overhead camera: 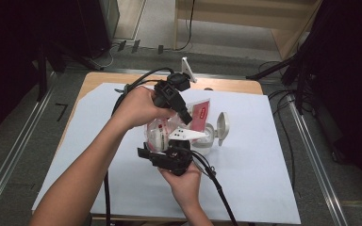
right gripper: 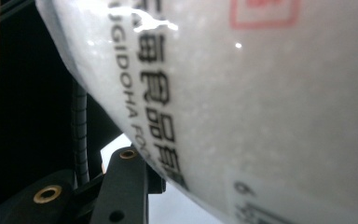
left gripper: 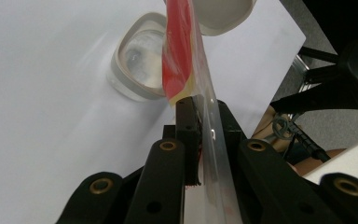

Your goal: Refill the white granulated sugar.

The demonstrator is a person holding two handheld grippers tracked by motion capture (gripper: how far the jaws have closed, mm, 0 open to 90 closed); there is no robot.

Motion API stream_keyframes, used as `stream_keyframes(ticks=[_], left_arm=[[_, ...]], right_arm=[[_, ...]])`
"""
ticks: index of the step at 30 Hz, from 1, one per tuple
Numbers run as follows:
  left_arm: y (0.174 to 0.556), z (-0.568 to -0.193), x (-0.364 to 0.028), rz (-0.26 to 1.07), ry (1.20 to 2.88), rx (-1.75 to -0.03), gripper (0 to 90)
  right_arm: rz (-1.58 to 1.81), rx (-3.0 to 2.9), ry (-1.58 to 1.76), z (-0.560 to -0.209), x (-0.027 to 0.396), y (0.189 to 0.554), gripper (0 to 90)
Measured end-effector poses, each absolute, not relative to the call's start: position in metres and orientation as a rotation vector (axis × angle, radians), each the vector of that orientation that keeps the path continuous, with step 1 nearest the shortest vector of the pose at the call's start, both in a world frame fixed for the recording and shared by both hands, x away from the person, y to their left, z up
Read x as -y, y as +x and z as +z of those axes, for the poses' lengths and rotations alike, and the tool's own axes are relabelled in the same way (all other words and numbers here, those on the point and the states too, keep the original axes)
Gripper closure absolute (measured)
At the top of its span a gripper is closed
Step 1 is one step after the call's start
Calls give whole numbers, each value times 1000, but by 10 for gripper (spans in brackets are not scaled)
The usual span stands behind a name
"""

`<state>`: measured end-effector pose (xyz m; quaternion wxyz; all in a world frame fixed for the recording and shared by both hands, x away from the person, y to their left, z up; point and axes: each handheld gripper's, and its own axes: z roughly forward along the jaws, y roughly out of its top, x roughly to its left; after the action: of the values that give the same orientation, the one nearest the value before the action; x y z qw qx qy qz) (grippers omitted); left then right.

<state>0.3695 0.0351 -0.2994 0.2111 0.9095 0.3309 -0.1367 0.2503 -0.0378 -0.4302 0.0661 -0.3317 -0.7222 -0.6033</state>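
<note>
White sheet [overhead camera: 99,155], wooden table [overhead camera: 226,85], grey floor [overhead camera: 23,141]

Table [overhead camera: 94,80]: wooden top, covered by white sheet [overhead camera: 254,155].
Floor [overhead camera: 23,141]: grey, with metal rails [overhead camera: 9,155] on both sides.
Far end: light wooden furniture [overhead camera: 245,19]; black stands [overhead camera: 292,61]; loose cables [overhead camera: 188,28].

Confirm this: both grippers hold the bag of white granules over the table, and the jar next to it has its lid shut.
One thing is wrong: the lid is open, flipped up off the jar, as the high view shows; the left gripper view shows the jar's open mouth too. The rest stands: the left gripper is clamped on the bag edge, and the right gripper holds it from below, above the table.
</note>
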Motion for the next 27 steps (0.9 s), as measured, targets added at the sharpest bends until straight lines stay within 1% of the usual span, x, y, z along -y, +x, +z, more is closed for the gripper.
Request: stream_keyframes(ticks=[9,27], left_arm=[[367,-299,-35,-357,2524,-915,862],[364,-297,-33,-313,2506,-948,853]], right_arm=[[-1821,2167,-1005,-429,39,251,636],[-1838,2203,-1003,-425,38,250,622]])
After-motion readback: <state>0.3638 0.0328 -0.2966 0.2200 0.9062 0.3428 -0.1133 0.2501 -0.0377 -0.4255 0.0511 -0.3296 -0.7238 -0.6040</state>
